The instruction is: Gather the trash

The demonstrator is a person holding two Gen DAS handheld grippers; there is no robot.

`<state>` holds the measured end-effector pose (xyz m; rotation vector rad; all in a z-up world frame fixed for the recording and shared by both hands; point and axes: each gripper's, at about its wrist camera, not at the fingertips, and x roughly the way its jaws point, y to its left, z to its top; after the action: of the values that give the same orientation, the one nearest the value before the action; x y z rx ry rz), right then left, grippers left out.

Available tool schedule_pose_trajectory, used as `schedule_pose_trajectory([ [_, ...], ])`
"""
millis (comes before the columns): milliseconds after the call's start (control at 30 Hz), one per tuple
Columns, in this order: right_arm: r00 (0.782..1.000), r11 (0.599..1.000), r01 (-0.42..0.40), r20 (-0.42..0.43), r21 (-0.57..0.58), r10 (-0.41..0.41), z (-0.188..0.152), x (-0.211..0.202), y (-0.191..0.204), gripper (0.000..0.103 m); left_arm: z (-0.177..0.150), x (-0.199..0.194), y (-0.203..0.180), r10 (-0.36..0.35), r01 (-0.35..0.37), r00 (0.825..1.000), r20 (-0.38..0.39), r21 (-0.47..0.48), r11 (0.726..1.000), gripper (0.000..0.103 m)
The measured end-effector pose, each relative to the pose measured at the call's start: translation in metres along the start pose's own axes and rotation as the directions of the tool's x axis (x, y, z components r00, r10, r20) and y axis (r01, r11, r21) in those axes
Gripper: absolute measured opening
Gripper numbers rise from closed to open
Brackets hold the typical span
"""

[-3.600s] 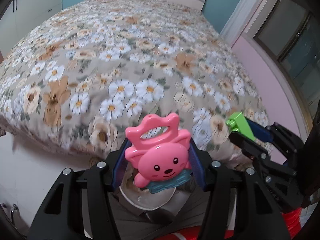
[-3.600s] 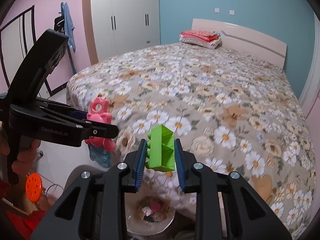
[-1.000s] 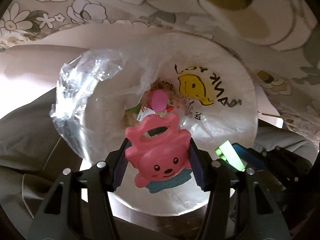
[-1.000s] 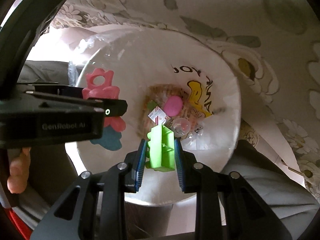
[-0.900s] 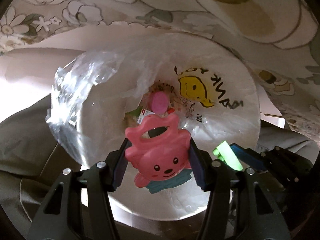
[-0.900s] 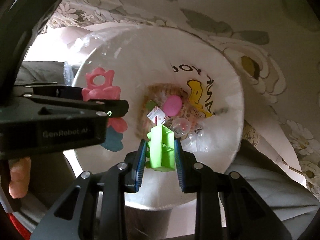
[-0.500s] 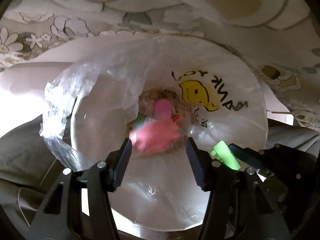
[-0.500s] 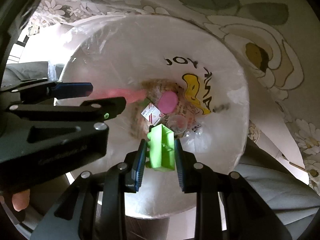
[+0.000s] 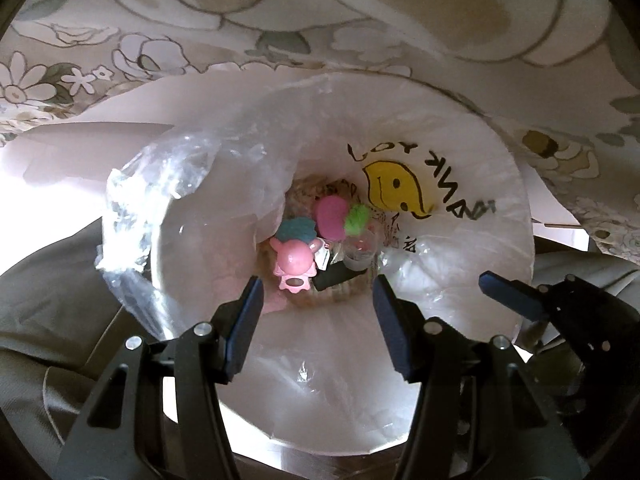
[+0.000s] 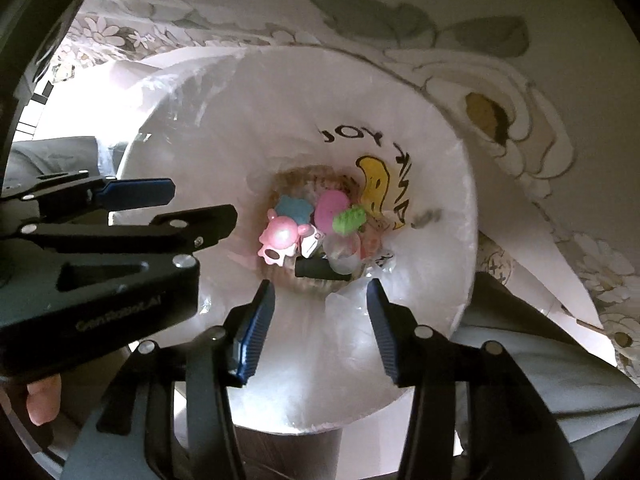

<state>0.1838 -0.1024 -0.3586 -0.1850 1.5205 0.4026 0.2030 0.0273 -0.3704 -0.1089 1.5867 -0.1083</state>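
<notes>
Left wrist: green block point(image 9: 356, 218) blurred in bin point(image 9: 460, 168).

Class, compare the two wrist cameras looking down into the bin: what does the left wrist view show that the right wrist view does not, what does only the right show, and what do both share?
Only the left wrist view shows the crumpled clear plastic flap of the liner at the bin's left edge.

Only the right wrist view shows a fingertip of the person's hand under the left gripper.

Both show the white-lined bin, and at its bottom the pink bear toy, the green block, a pink oval piece and a clear cup. Both grippers are open and empty; the right gripper is above the bin.
</notes>
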Motion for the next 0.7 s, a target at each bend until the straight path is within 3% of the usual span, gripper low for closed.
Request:
schedule_pose_trajectory([
  [133,0.999,1.0,0.01,0.053,-0.029,-0.009,-0.004,-0.024,0.008,0.05,-0.002,-0.019,0.005,0.005,-0.005,0.999,0.038,-0.012,1.0,0.057],
  [233,0.995,0.999,0.004,0.1,-0.053,0.002,-0.01,-0.05,0.015,0.05,-0.007,-0.051,0.01,0.017,-0.013,0.993,0.115,-0.031,0.999,0.057],
  [433,0.969,0.995,0.019,0.246,-0.102,0.006,-0.029,-0.127,0.024,0.051,-0.022,-0.132,0.02,0.051,-0.044,0.962,0.267,-0.031,0.999,0.058],
  [533,0.947,0.994,0.033,0.32,-0.1,0.0,-0.04,-0.166,0.022,0.06,-0.032,-0.17,0.021,0.064,-0.06,0.939,0.338,-0.023,0.998,0.064],
  [700,0.885,0.994,0.079,0.464,-0.077,-0.035,-0.066,-0.23,0.021,0.072,-0.066,-0.237,0.009,0.088,-0.116,0.87,0.485,0.028,0.993,0.076],
])
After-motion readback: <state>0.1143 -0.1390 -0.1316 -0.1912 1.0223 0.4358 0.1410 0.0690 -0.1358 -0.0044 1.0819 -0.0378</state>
